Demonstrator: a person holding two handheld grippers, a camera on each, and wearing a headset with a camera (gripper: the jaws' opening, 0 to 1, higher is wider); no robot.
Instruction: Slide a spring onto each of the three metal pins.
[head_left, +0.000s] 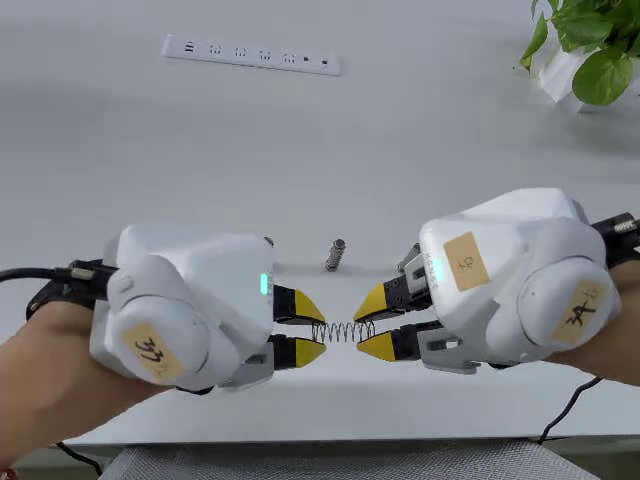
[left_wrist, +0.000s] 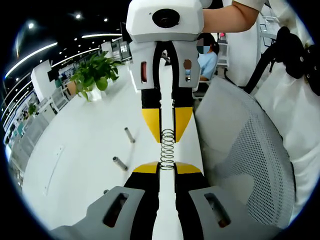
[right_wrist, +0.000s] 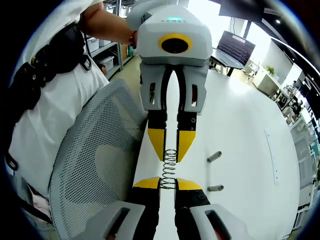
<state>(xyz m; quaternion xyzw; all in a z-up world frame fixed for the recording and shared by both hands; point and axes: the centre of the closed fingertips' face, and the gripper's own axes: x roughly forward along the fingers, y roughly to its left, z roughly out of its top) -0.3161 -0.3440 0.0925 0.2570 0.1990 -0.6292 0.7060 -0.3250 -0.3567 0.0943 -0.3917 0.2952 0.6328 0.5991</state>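
Finds the spring (head_left: 342, 330) strung in the air between left gripper (head_left: 298, 328) and right gripper (head_left: 378, 322), nose to nose over the near edge of the table (head_left: 300, 150). Shows both sets of tongs nearly pressed together, each pinching one end of the coil, with a narrow gap left at the yellow tips. Checks out in left gripper view: spring (left_wrist: 167, 147) running from left gripper (left_wrist: 167, 168) up into right gripper (left_wrist: 167, 131). Same in right gripper view: spring (right_wrist: 170, 168) from right gripper (right_wrist: 167, 183) up to left gripper (right_wrist: 170, 148). Puts the metal pins (head_left: 335, 255) further out on the table, lying loose, well apart from the spring; also in left gripper view (left_wrist: 119, 163) and right gripper view (right_wrist: 214, 156). Cannot tell at this size whether any already carries a spring. Looks light and thin-wired: soft along its length, prone to bow or buckle, likely to ping away if squeezed off-centre or let go at one end. Best taken across the last coils, lightly, keeping the bore open for a pin. Probably slippery on bare wire, so needs a centred grip.
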